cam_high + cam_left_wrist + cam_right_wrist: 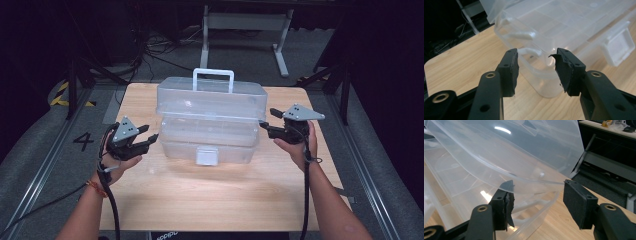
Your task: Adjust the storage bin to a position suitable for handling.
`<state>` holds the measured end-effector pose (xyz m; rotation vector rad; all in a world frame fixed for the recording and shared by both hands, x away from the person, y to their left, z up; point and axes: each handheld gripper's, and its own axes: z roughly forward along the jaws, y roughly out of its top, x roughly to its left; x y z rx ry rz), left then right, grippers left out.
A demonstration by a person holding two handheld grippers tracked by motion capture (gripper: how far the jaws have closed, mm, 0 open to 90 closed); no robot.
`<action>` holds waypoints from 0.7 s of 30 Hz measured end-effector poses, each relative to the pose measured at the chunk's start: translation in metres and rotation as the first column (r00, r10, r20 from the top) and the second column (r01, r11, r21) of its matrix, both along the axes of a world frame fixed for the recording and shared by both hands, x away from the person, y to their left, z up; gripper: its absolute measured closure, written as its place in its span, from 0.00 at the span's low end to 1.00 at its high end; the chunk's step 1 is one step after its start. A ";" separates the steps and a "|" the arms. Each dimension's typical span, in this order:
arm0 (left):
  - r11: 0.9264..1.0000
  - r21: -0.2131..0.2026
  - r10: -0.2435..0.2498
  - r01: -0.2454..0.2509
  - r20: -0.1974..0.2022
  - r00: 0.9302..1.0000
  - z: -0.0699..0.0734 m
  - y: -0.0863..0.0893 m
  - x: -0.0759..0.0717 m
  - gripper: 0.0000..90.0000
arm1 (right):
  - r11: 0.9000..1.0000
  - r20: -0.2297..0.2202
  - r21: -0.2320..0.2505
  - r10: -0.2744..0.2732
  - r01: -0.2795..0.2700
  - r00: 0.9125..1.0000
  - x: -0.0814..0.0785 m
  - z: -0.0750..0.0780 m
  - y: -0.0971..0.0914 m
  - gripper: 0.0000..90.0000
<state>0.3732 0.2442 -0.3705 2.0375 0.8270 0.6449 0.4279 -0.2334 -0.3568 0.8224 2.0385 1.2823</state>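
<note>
Basically the clear plastic toolbox [209,120] mid-table [150,200] looks light, empty, slick and flexy, so grab its rims or end handles; left gripper [150,136] and right gripper [267,120] both gape at its ends, gripping nothing.

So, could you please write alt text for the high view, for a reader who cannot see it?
A clear plastic box with a white handle stands on a wooden table, its lid raised. The left gripper and the right gripper, each held in a hand, flank the box with open jaws.
</note>
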 end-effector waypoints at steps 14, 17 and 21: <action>0.995 0.101 -0.009 0.022 -0.131 0.991 -0.047 0.002 -0.017 0.40 | 1.000 0.037 0.003 -0.010 0.010 0.999 0.005 0.008 0.003 0.56; 0.991 0.130 -0.011 0.034 -0.173 0.985 -0.059 0.004 -0.019 0.39 | 1.000 0.044 0.009 -0.013 0.013 0.999 0.006 0.009 0.003 0.57; 0.989 0.139 -0.007 0.040 -0.230 0.973 -0.076 0.007 -0.020 0.38 | 1.000 0.050 0.022 -0.021 0.020 0.999 0.008 0.011 0.004 0.60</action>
